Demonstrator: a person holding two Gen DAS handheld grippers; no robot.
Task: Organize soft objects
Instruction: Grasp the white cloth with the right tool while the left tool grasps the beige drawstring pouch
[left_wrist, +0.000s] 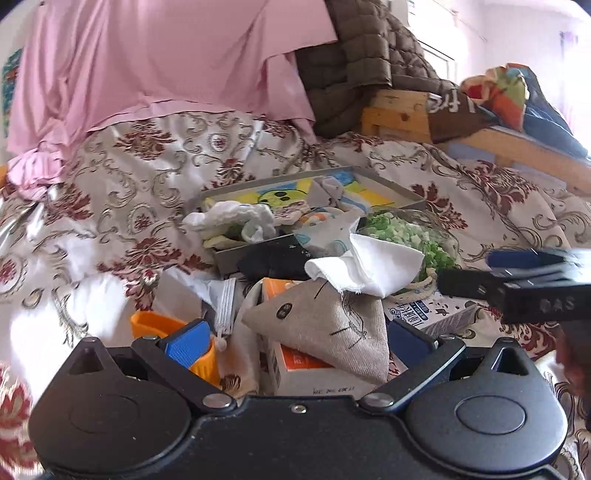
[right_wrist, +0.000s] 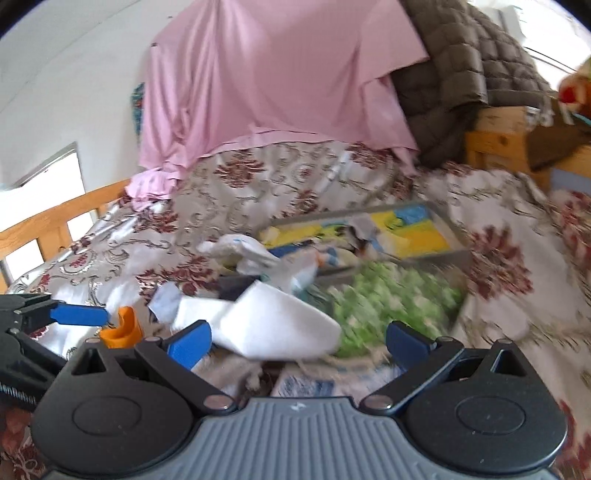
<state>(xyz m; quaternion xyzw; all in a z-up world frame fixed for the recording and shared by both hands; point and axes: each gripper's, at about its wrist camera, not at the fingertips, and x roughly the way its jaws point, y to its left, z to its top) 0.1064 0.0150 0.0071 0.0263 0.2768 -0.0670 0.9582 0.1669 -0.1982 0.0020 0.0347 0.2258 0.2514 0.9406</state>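
Our left gripper (left_wrist: 295, 341) hangs with its blue-padded jaws spread wide on either side of a beige linen triangular pouch with an inked cat face (left_wrist: 325, 332), pinching nothing; the pouch lies on an orange-and-white carton (left_wrist: 299, 369). Just beyond it a white folded cloth (left_wrist: 365, 266) rests against a clear bag of green pieces (left_wrist: 413, 232). To the left stands an orange plastic cup (left_wrist: 155, 321).

Our right gripper (right_wrist: 295, 343), seen through motion blur, is likewise spread and empty, its jaws flanking the near end of the same white cloth (right_wrist: 266, 328), with the green bag (right_wrist: 391, 302) to its right.

Farther out, a shallow grey cardboard tray with a yellow and blue printed floor (left_wrist: 402, 190) sits on the red-and-cream floral bedspread (left_wrist: 122, 177), holding small socks and a white crumpled rag (left_wrist: 236, 218) at its near corner. Behind, a pink sheet (left_wrist: 155, 62) drapes over a mound beside a brown quilted blanket (left_wrist: 354, 62).
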